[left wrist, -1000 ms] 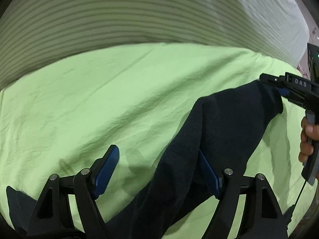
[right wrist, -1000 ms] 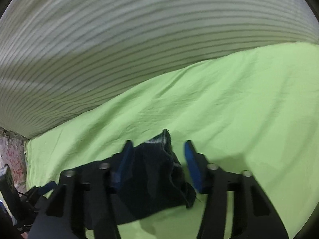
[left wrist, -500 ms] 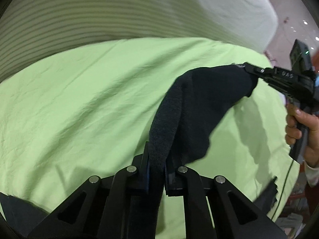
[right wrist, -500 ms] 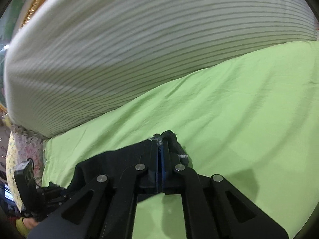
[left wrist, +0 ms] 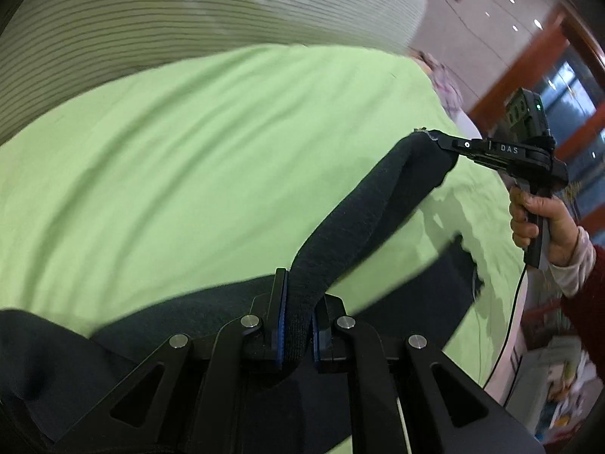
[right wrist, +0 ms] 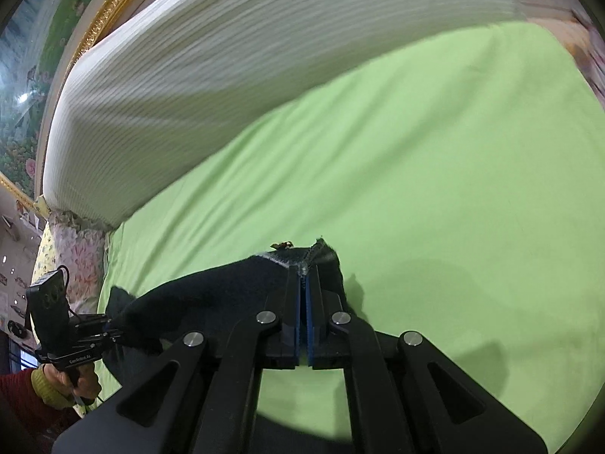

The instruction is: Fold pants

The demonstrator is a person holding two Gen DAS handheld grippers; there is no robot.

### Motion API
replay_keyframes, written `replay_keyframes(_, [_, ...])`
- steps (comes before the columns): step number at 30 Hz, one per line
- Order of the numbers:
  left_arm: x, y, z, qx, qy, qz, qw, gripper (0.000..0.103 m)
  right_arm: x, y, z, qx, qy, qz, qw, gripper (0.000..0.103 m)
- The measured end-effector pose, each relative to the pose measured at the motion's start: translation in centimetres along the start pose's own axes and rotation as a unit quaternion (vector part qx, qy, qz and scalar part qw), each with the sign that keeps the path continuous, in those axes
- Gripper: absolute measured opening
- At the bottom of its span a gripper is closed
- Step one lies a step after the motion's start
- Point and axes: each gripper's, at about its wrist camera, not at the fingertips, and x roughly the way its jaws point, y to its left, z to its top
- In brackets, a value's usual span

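Dark navy pants hang stretched between both grippers above a green bedsheet. My left gripper is shut on one end of the waistband. My right gripper is shut on the other end of the pants, where a zipper and white label show. In the left wrist view the right gripper holds the far corner of the band. In the right wrist view the left gripper grips the far left end. The rest of the cloth trails down below the left gripper.
A white striped duvet lies folded along the far side of the bed. The bed's right edge drops to a cluttered floor. A floral pillow and a gold-framed headboard stand at the left.
Both grippers closed on the pants about a second ago. Since then they have lifted the waistband off the sheet and pulled it taut between them.
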Motion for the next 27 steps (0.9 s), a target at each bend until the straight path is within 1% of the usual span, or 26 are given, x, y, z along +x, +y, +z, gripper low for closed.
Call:
replay_keyframes(1, [0.0,-0.2,-0.6,0.005,0.004,-0.002,1.0,0.008,-0.5,-0.4,-1.2,0.005,0.001,-0.003,1.0,0.003])
replay_keyframes(4, [0.6,-1.7,-2.2,0.018,0.011,-0.002,0.9998,0.008,-1.1,-0.7,-3.3,0.003,0.0,-0.008,1.0,0.003])
replay_keyframes(8, [0.5,-3.5,-4.6,0.048,0.015,0.007,0.9987,0.008,-2.8,-0.6,-5.4,-0.008,-0.021,0.006,1.0,0.003])
replay_keyframes(12, [0.9,-5.1,-6.6,0.069,0.02,0.004,0.9974,0.008,-4.6,-1.4,-8.4,-0.004,-0.041,0.009,0.999,0.003])
replay_keyframes(16, [2.0,-6.8,-8.3,0.096,0.029,0.018,0.9948,0.009,-4.9,-2.5,-11.4,0.001,-0.039,-0.007,0.999,0.003])
replay_keyframes(20, [2.6,-7.5,-9.4,0.111,0.035,0.03,0.9928,0.01,-4.5,-3.9,-14.0,0.014,-0.023,-0.021,0.999,0.003])
replay_keyframes(22, [2.9,-7.7,-9.7,0.112,0.038,0.036,0.9924,0.01,-4.2,-4.2,-14.7,0.019,-0.018,-0.025,0.999,0.003])
replay_keyframes(26, [3.4,-8.1,-9.9,0.117,0.043,0.049,0.991,0.013,-4.1,-4.3,-15.0,0.023,-0.021,-0.038,0.999,0.003])
replay_keyframes(27, [3.3,-8.2,-10.0,0.117,0.043,0.053,0.9908,0.015,-4.2,-4.4,-15.0,0.032,-0.021,-0.037,0.999,0.003])
